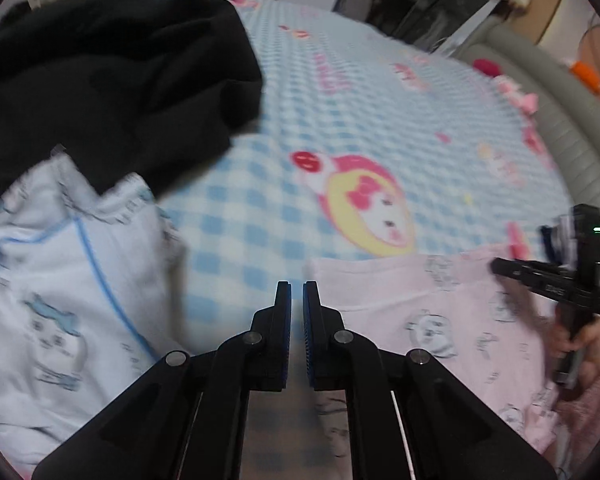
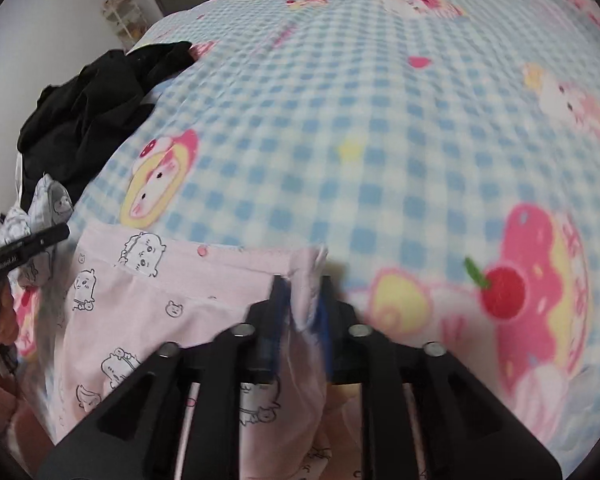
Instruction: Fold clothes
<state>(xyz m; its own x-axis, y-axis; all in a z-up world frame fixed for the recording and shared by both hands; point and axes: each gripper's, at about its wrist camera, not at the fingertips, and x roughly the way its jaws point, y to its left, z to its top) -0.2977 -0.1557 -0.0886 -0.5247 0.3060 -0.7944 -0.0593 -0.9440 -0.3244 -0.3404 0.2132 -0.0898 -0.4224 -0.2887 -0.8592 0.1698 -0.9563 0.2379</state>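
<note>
- Right now the pink garment (image 2: pixel 148 320) lies flat on the checked bedspread (image 2: pixel 340 140), filling the lower left of the right wrist view and the lower right of the left wrist view
- Right gripper (image 2: pixel 302 304), low in the middle of its frame, has a raised fold of the pink cloth's right corner between its jaws; blur hides whether the pads press it, so treat the hold as uncertain
- Left gripper (image 1: pixel 297 296) sits bottom centre of its view with jaws drawn nearly together and nothing visible between them, hovering just beside the garment's left edge
- To do this well, I judge the left gripper should take the matching near corner before any lift, so both corners rise evenly
- Keep the cloth taut between the two grips and carry it low over the bedspread to avoid a skewed crease
- Stay clear of the white-and-blue garment (image 1: pixel 60 280) at lower left and the black clothing (image 1: pixel 112 80) at upper left, which could snag
</note>
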